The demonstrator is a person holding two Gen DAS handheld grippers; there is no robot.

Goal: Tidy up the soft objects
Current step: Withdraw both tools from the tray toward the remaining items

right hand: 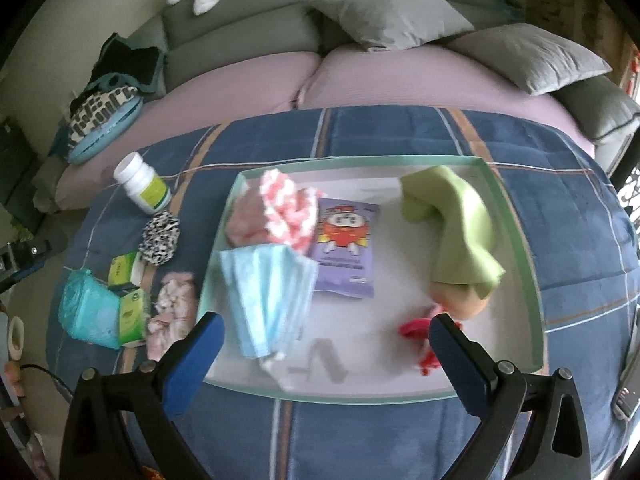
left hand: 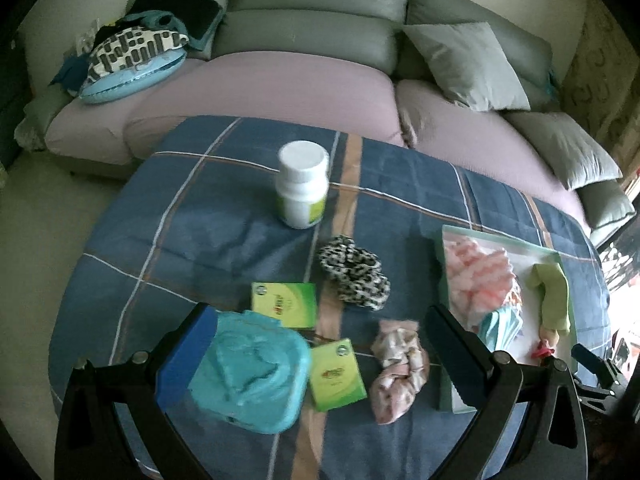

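My left gripper (left hand: 320,350) is open over the blue checked cloth, with a teal soft pack (left hand: 250,372) by its left finger and a pink scrunchie (left hand: 398,370) between the fingers. A leopard-print scrunchie (left hand: 354,278) lies beyond. My right gripper (right hand: 326,354) is open above the near part of the glass tray (right hand: 516,216). The tray holds a blue face mask (right hand: 266,292), a pink fluffy piece (right hand: 280,210), a purple packet (right hand: 346,248), a green cloth (right hand: 460,224) and a red item (right hand: 416,330). The tray also shows in the left wrist view (left hand: 556,256).
A white pill bottle (left hand: 302,184) stands on the cloth. Two green boxes (left hand: 284,304) (left hand: 336,374) lie near the left gripper. A sofa with lilac seat cushions (left hand: 280,92) and grey pillows (left hand: 468,64) runs behind the table. A pile of fabric (left hand: 136,52) sits on its left end.
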